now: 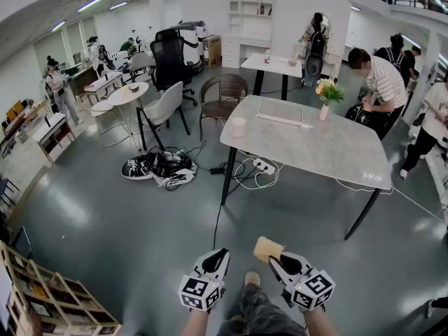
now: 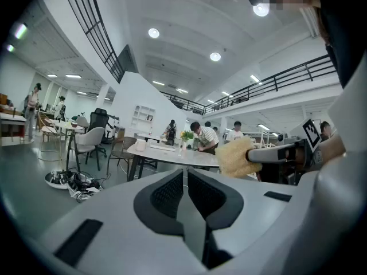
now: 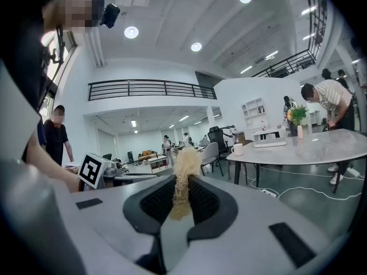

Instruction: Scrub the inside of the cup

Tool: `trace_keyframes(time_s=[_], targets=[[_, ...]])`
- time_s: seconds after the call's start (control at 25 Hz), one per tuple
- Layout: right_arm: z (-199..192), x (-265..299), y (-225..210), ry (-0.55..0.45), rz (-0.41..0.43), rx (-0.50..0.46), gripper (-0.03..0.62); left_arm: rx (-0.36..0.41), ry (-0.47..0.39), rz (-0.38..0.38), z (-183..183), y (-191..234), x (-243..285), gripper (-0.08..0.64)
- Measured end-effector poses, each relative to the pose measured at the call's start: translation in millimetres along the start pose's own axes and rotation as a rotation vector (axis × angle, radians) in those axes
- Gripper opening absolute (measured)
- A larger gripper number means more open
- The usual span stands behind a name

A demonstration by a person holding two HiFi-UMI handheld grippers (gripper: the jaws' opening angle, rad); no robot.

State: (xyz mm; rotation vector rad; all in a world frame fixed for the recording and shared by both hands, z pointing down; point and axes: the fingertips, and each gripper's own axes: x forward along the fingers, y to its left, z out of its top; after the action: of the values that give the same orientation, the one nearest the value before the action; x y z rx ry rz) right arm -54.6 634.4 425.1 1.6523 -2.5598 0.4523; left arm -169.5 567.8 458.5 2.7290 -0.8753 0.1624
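Rough fibrous scrub pad [image 1: 269, 248], smooth stone-look tabletop [image 1: 329, 152], glossy grey floor [image 1: 126, 222], woven wicker chair [image 1: 225, 88].

You are holding two grippers, the left gripper [image 1: 218, 255] and the right gripper [image 1: 275, 260], and you are carrying one sponge [image 1: 268, 248]. You are facing one grey table [image 1: 336, 156] that is bearing one cup [image 1: 238, 127], one vase [image 1: 324, 111] and one tray [image 1: 281, 113]. Three chairs are standing near it: one wicker chair [image 1: 222, 95], one pale chair [image 1: 165, 106] and one black chair [image 1: 170, 56]. One power strip [image 1: 264, 165] is lying on the floor [image 1: 140, 222]. You are seeing at least six people [image 1: 381, 81] beyond.
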Motion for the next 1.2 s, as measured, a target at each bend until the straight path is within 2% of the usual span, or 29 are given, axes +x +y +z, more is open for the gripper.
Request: trace_keyframes(time_s=[0.24,0.76,1.2], targets=[[9.1,34.5,-18.3,0.008,0.018,-0.011,0.06,0.002,0.002,0.011,8.0,26.6,24.1,0.038],[40.9,104.7,-78.7,0.043,0.07,-0.065,0.06,0.012,0.003,0.018,40.2,63.1,110.2,0.038],[55.5,146.7,-151.0,0.055,0.092,-0.025,0.06,0.016,0.018,0.052,59.7,90.5,185.2,0.038]])
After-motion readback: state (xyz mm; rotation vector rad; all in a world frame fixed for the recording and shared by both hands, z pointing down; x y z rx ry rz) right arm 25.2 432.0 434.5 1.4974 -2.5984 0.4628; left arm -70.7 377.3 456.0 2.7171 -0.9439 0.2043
